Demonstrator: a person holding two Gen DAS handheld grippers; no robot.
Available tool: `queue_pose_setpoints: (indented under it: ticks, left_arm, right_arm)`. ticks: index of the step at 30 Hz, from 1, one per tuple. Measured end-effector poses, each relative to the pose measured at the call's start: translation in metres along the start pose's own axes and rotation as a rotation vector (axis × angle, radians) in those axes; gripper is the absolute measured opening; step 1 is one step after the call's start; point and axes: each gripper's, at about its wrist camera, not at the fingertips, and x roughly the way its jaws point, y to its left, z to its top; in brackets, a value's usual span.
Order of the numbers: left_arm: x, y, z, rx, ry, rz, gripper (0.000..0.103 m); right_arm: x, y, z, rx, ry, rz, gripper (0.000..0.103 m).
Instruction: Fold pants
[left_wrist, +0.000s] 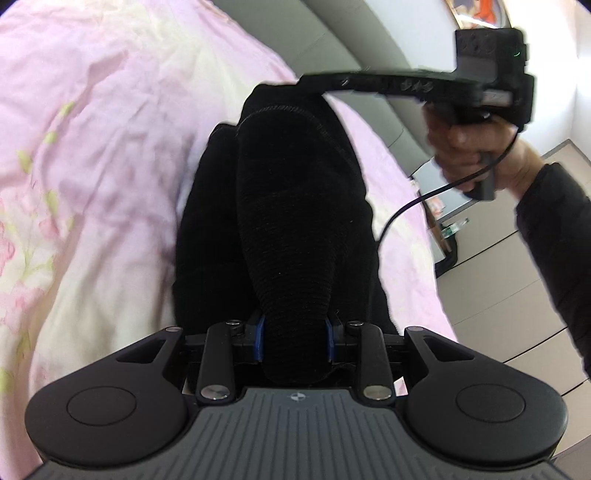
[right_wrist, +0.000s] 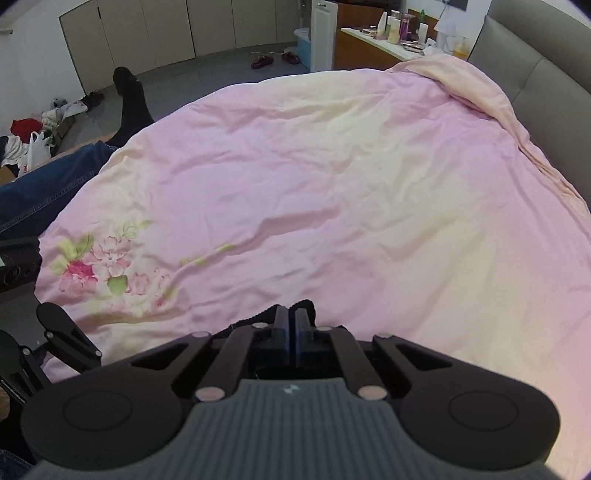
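Gripping a thick fold of the black pants (left_wrist: 295, 221), the left gripper (left_wrist: 294, 339) has its 2 blue-edged pads pressed against either side of the ribbed fabric, jaws narrow around the bunch. Pants run away from the camera in a long dark bundle over the pink quilt (left_wrist: 92, 129), stitched hem at the far end. At that far end, the right gripper (left_wrist: 306, 79) reaches in from the right side of the left wrist view, its tip meeting the top edge of the pants; the person's hand (left_wrist: 469, 147) wraps its handle, dark sleeve (left_wrist: 554, 240) behind, a thin black cable (left_wrist: 406, 206) looping down.

From the right wrist view, the right gripper (right_wrist: 294, 325) has its 2 pads drawn together, a small peak of black ribbed fabric poking up between and just past them. Pink quilt (right_wrist: 314, 166) with a flower print (right_wrist: 96, 269) spreads ahead. Grey headboard (right_wrist: 535, 74) at the far right. A jeans-clad leg (right_wrist: 48, 177) and black sock (right_wrist: 129, 99) lie along the left edge of the bed. Part of the left gripper (right_wrist: 62, 336) shows at lower left.
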Motion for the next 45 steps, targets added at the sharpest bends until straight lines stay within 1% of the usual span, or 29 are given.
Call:
queue_pose_setpoints:
  ticks: [1,4,5,9,11,13,14,16,17,18,19,21,24,27,29,31,32,33,34,35,36,37,39,41,43,45]
  left_arm:
    - [0.001,-0.003,0.000,0.023,0.007,0.017,0.033]
    - [0.009,-0.005,-0.005,0.084,0.045,0.112,0.032]
    - [0.012,-0.004,-0.007,0.097,0.056,0.127,0.032]
    - [0.012,0.003,-0.007,0.070,0.072,0.131,0.032]
    - [0.012,0.003,-0.007,0.072,0.071,0.136,0.032]
    - [0.011,0.004,-0.009,0.070,0.072,0.127,0.032]
    - [0.010,0.004,-0.010,0.065,0.068,0.125,0.032]
    - [0.008,0.007,-0.009,0.044,0.056,0.109,0.033]
    - [0.007,0.009,-0.008,0.028,0.048,0.095,0.033]
    - [0.006,0.011,-0.008,0.015,0.039,0.084,0.034]
    - [0.006,0.012,-0.008,0.002,0.036,0.078,0.034]
    - [0.006,0.012,-0.008,-0.002,0.034,0.079,0.035]
    - [0.005,0.010,-0.008,0.007,0.028,0.084,0.035]
    - [0.005,0.009,-0.010,0.005,0.022,0.092,0.036]
    - [0.006,0.008,-0.010,0.006,0.017,0.104,0.038]
    - [0.006,0.007,-0.010,0.013,0.014,0.114,0.038]
    - [0.007,0.006,-0.010,0.018,0.012,0.121,0.038]
    - [0.007,0.004,-0.011,0.025,0.013,0.126,0.038]
    - [0.008,0.003,-0.011,0.034,0.015,0.131,0.038]
    - [0.009,0.001,-0.012,0.046,0.016,0.141,0.038]
    - [0.010,-0.001,-0.013,0.055,0.023,0.147,0.038]
    - [0.010,-0.002,-0.013,0.062,0.026,0.150,0.039]
    - [0.010,-0.006,-0.013,0.074,0.018,0.172,0.039]
    - [0.008,-0.010,-0.013,0.082,0.012,0.194,0.040]
    - [0.004,-0.012,-0.014,0.097,0.013,0.216,0.044]
    - [0.000,-0.015,-0.017,0.119,0.015,0.246,0.050]
  right_arm:
    - [0.003,0.001,0.000,-0.002,0.003,-0.007,0.000]
    - [0.021,0.013,-0.001,-0.058,0.002,-0.091,0.000]
    - [0.032,0.017,-0.001,-0.062,0.018,-0.113,0.000]
    - [0.075,0.031,-0.007,-0.091,0.113,-0.202,0.000]
    - [0.086,0.036,-0.007,-0.079,0.109,-0.266,0.000]
    - [0.086,0.038,-0.005,-0.052,0.094,-0.351,0.001]
    - [0.081,0.039,-0.005,-0.035,0.074,-0.372,0.002]
    - [0.057,0.043,-0.006,-0.001,-0.008,-0.377,0.010]
    - [0.042,0.045,-0.008,0.032,-0.060,-0.379,0.023]
    - [0.027,0.047,-0.012,0.068,-0.109,-0.381,0.029]
    - [0.009,0.051,-0.018,0.108,-0.155,-0.373,0.029]
    - [-0.016,0.060,-0.035,0.159,-0.198,-0.349,0.029]
    - [-0.041,0.080,-0.068,0.213,-0.218,-0.348,0.030]
    - [-0.056,0.098,-0.112,0.348,-0.246,-0.364,0.033]
    - [-0.056,0.109,-0.147,0.457,-0.252,-0.411,0.034]
    - [-0.048,0.119,-0.185,0.576,-0.224,-0.469,0.034]
    - [-0.043,0.125,-0.205,0.633,-0.208,-0.512,0.034]
    - [-0.041,0.132,-0.225,0.690,-0.214,-0.540,0.034]
    - [-0.040,0.141,-0.246,0.759,-0.233,-0.536,0.034]
    - [-0.037,0.147,-0.264,0.831,-0.223,-0.503,0.034]
    - [-0.033,0.153,-0.277,0.867,-0.195,-0.481,0.032]
    - [-0.033,0.161,-0.285,0.861,-0.192,-0.484,0.032]
    - [-0.041,0.171,-0.287,0.825,-0.204,-0.490,0.033]
    - [-0.055,0.171,-0.286,0.846,-0.248,-0.449,0.033]
    - [-0.066,0.172,-0.285,0.860,-0.277,-0.420,0.033]
    - [-0.074,0.175,-0.288,0.856,-0.304,-0.427,0.035]
